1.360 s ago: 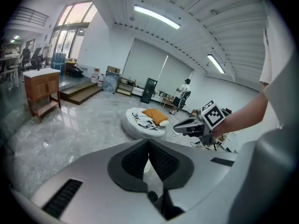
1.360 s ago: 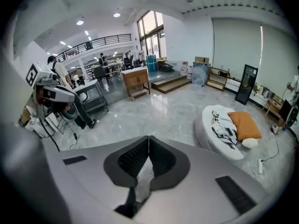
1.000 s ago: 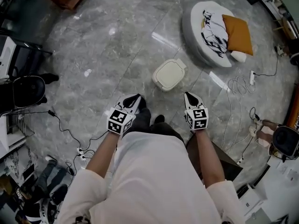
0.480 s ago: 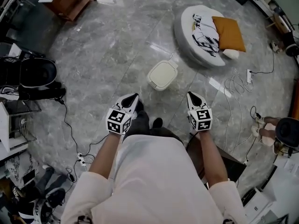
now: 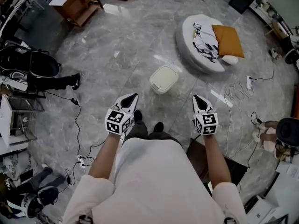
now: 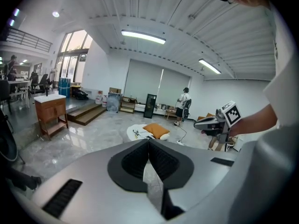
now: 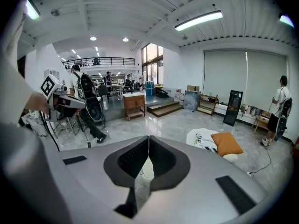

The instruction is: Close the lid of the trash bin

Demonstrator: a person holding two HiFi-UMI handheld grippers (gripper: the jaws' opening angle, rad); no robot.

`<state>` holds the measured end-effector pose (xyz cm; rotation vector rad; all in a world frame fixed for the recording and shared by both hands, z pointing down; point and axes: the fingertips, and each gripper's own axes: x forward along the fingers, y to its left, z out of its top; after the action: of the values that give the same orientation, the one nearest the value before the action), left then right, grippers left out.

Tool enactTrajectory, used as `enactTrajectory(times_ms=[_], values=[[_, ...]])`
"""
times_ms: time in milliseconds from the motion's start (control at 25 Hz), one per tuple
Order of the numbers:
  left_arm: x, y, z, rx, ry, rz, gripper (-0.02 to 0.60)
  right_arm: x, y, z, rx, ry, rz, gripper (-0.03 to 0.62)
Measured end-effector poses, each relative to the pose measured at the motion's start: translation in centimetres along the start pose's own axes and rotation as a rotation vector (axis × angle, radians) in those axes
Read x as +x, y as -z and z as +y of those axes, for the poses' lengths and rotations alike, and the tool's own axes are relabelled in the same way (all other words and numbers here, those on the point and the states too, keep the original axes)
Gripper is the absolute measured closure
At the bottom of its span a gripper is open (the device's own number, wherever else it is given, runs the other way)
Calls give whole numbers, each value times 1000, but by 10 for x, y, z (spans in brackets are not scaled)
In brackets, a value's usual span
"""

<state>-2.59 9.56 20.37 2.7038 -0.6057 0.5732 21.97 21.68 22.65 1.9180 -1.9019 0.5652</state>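
The cream trash bin [image 5: 164, 78] stands on the grey marble floor with its lid lying flat on top. Both grippers hover above the floor on the near side of it, apart from it. My left gripper [image 5: 133, 97] is to the bin's lower left and my right gripper [image 5: 196, 98] to its lower right. In the left gripper view the jaws [image 6: 148, 140] meet at the tips with nothing between them. The right gripper [image 7: 149, 137] is shut the same way, and a pale patch of the bin [image 7: 146, 170] shows in the gap behind the tips.
A round white floor cushion [image 5: 192, 45] with an orange pillow [image 5: 228, 40] lies beyond the bin. Cables and a power strip [image 5: 248, 82] trail at the right. A wooden cabinet [image 5: 77, 2] and a black chair [image 5: 29, 64] stand at the left, near someone's legs [image 5: 58, 82].
Both grippers have risen and stayed shut. The head view has pulled back, so the bin looks smaller and more of the room shows at the left.
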Motion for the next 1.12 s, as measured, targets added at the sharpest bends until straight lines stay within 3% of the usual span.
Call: enactTrajectory(times_ms=[320,640,1120], values=[[-40,-14,21,18,-11,-45,565,-27,-22,29,3,56,-67,564],[-65,-32,37,74,40,-60,565,-41,-43,53,24,140,-103,565],[-73,-49,46,105,54,-98,565,-51,-66,68,-13,146,-155,565]])
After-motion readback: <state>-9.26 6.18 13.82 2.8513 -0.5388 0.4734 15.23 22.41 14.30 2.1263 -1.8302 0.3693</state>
